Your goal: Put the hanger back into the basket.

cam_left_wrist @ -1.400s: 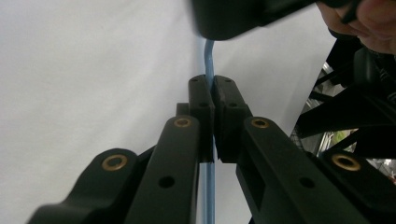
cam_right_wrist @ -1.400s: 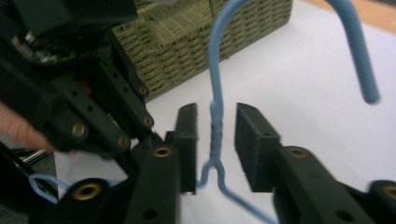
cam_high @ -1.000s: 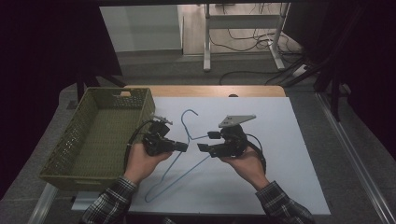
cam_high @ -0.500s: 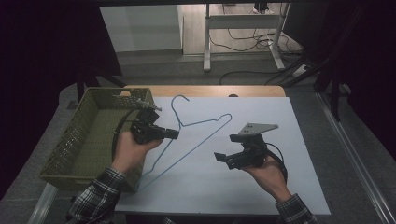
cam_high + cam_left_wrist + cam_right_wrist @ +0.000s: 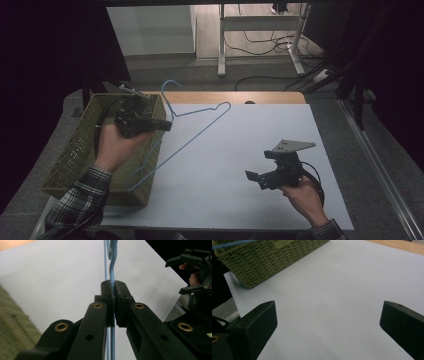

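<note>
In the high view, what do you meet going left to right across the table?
Green woven basket → left gripper, shut on the blue wire hanger → bare white table sheet → right gripper, jaws just opened, nothing between them.

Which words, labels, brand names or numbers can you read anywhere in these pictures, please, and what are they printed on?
None: no readable text shows in any view.
The blue wire hanger, the woven green basket, the white table sheet and both black grippers, left and right, carry no legible print.
The grey plate on the right gripper shows small holes, no lettering.
</note>
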Demonstrator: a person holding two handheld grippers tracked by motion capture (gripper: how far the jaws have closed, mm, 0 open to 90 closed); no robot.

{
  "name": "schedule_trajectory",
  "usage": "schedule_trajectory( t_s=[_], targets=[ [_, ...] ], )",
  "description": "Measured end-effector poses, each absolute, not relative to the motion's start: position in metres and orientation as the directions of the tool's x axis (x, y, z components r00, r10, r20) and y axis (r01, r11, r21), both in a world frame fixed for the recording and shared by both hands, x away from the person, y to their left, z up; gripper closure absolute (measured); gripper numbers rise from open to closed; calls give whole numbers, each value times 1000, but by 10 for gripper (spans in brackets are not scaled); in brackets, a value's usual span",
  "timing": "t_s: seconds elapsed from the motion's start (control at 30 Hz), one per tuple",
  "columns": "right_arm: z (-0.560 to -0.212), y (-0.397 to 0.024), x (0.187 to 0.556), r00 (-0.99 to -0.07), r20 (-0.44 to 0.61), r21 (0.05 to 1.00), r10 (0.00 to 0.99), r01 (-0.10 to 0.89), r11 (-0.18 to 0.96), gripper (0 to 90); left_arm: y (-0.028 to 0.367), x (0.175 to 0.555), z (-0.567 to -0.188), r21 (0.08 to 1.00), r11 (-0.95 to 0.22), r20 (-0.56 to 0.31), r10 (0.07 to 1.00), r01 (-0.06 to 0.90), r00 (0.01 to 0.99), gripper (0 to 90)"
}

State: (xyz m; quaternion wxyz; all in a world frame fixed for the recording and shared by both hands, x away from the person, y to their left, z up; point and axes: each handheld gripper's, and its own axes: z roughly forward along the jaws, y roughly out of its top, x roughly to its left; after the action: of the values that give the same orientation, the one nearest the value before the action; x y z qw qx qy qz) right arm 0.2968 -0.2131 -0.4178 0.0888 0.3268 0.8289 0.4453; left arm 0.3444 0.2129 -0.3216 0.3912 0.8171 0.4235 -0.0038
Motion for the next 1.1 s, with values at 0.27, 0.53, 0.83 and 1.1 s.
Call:
schedule_trajectory(
  t_s=[0.27, 0.53, 0.83, 1.1],
  targets=[
    [-427, -227, 296, -746, 162, 792, 646, 489, 366, 8, 247, 345, -309, 659, -328, -304, 706, 677, 639, 875],
    [-435, -237, 293, -731, 171, 786, 661, 506, 356, 8, 283, 345, -308, 673, -311, -271, 741, 671, 615, 875],
    [-437, -245, 290, -724, 167, 785, 670, 508, 354, 8, 320, 346, -313, 675, -294, -244, 776, 677, 581, 875],
    [-439, -251, 287, -714, 165, 783, 680, 514, 351, 8, 349, 342, -319, 676, -270, -223, 812, 686, 539, 875]
  ],
)
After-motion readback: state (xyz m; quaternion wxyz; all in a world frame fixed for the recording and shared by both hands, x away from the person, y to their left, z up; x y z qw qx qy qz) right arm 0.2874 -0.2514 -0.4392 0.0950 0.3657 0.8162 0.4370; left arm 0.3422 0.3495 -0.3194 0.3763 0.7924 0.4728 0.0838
